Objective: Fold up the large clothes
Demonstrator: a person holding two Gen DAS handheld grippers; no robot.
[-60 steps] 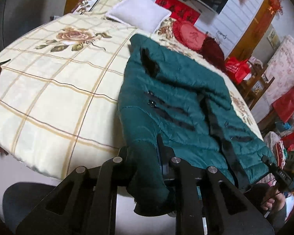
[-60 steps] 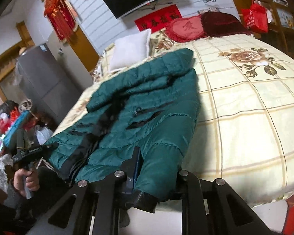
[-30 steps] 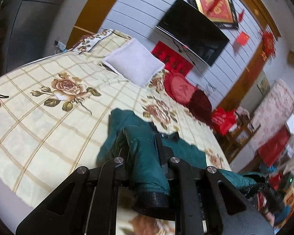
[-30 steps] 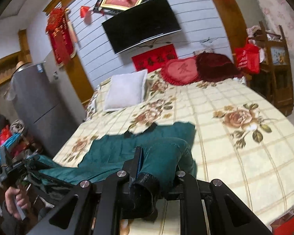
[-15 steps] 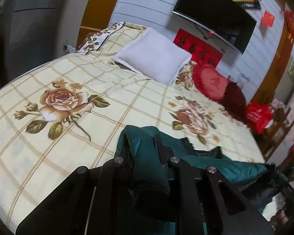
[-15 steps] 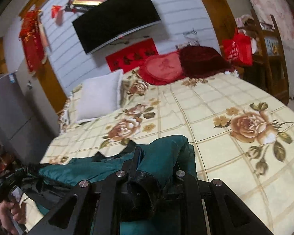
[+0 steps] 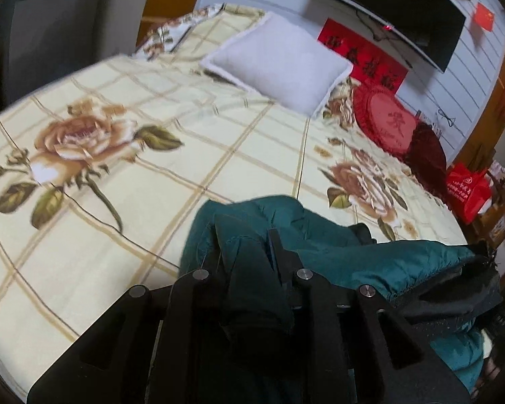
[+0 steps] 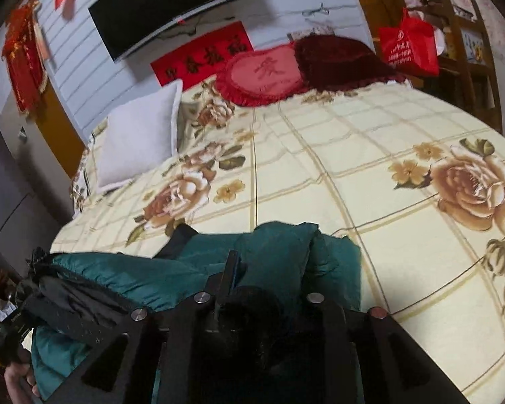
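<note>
A dark green padded jacket (image 7: 370,256) with black lining lies doubled over on the bed; it also shows in the right wrist view (image 8: 144,279). My left gripper (image 7: 249,249) is shut on a green sleeve end with a dark cuff, held just over the folded jacket. My right gripper (image 8: 269,269) is shut on the other sleeve end in the same way. The other gripper shows at each view's far edge, holding the jacket's opposite side.
The bed has a cream checked sheet with roses (image 7: 124,175). A white pillow (image 7: 279,60), a red heart cushion (image 7: 387,124) and a dark red cushion (image 8: 336,57) lie at the headboard. A red bag (image 8: 410,47) and wooden shelves stand at the right.
Both grippers carried the jacket's lower end up and forward over its upper part, folding it in half. They have now come lower and closer to the bed.
</note>
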